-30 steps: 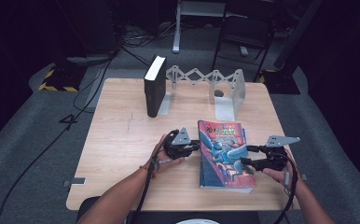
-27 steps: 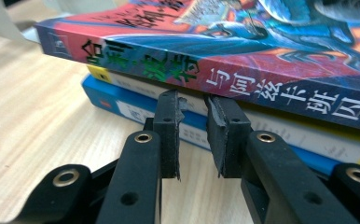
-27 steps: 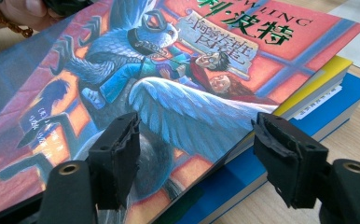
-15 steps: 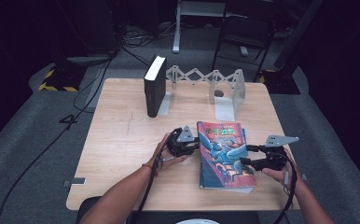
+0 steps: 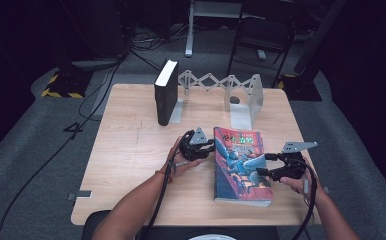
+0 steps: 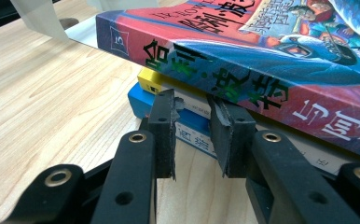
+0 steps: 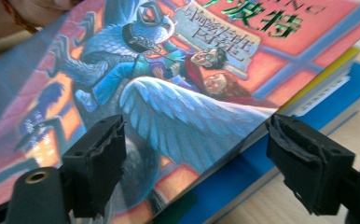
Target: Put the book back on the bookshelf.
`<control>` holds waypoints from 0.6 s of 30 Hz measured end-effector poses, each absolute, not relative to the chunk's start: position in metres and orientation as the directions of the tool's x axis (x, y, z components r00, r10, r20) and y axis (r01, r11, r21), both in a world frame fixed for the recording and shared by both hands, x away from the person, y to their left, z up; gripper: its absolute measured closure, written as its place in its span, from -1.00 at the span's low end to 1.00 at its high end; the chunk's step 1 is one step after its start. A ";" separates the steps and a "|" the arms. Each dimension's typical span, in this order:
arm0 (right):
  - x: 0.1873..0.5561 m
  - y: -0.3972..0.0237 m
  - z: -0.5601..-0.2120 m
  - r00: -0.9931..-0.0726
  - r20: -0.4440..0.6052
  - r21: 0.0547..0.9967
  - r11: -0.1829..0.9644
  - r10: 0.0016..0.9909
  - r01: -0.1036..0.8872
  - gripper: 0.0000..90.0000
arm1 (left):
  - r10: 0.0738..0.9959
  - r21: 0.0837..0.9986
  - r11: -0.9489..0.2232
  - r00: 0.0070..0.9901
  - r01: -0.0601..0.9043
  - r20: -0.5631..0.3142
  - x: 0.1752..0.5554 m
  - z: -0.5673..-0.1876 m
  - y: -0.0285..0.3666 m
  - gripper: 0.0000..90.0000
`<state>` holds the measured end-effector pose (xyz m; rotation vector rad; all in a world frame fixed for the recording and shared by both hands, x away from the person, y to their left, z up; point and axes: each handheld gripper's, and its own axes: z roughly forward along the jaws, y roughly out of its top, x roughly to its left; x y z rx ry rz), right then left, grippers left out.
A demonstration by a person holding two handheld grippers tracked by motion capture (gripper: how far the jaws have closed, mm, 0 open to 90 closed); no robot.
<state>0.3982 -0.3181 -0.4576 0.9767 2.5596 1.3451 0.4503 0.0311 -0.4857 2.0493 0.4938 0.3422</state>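
A: What has changed since a second ago?

B: The top book (image 5: 241, 167) has been shifted slightly and its left edge appears raised off the stack. The left gripper (image 5: 207, 148) has been brought closer to the spine, and its jaws have just been opening a little; the right gripper (image 5: 267, 164) has had its jaws opening too.

A: How are the tools set now?

B: In the left gripper view, the left jaws are nearly pressed together, with a small gap, against the books under the spine; nothing is pinched. In the right gripper view, the right jaws are spread wide, one pad over the cover, the other below the page edge (image 7: 243, 144); the book lies between them, not yet squeezed.

A: Where is the book?

B: It lies on the near right of the table (image 5: 131, 145), atop a yellow book (image 6: 151, 83) and a blue one (image 6: 143, 101).

A: Which step is judged in hand?

B: The top book is being pried up for a grasp. Next, the right jaws would need closing on its right edge, before it is lifted toward the far rack (image 5: 241, 90), beside the black book (image 5: 165, 92).
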 end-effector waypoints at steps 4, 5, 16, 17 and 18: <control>0.398 -0.315 -0.456 -0.799 0.180 0.766 0.429 0.573 0.479 -0.59 | 0.476 0.866 -0.455 0.878 0.206 0.041 0.450 -0.486 0.031 0.57; 0.397 -0.314 -0.455 -0.802 0.163 0.769 0.435 0.575 0.468 -0.59 | 0.476 0.868 -0.450 0.879 0.208 0.037 0.450 -0.486 0.031 0.57; 0.390 -0.310 -0.452 -0.814 0.066 0.803 0.454 0.578 0.387 -0.36 | 0.430 0.883 -0.417 0.902 0.217 -0.018 0.449 -0.471 0.035 0.59; 0.390 -0.309 -0.451 -0.813 0.055 0.806 0.455 0.580 0.379 -0.28 | 0.424 0.880 -0.418 0.905 0.228 -0.033 0.450 -0.471 0.036 0.58; 0.389 -0.310 -0.451 -0.808 0.040 0.811 0.453 0.587 0.370 -0.17 | 0.419 0.877 -0.419 0.907 0.234 -0.042 0.451 -0.471 0.037 0.55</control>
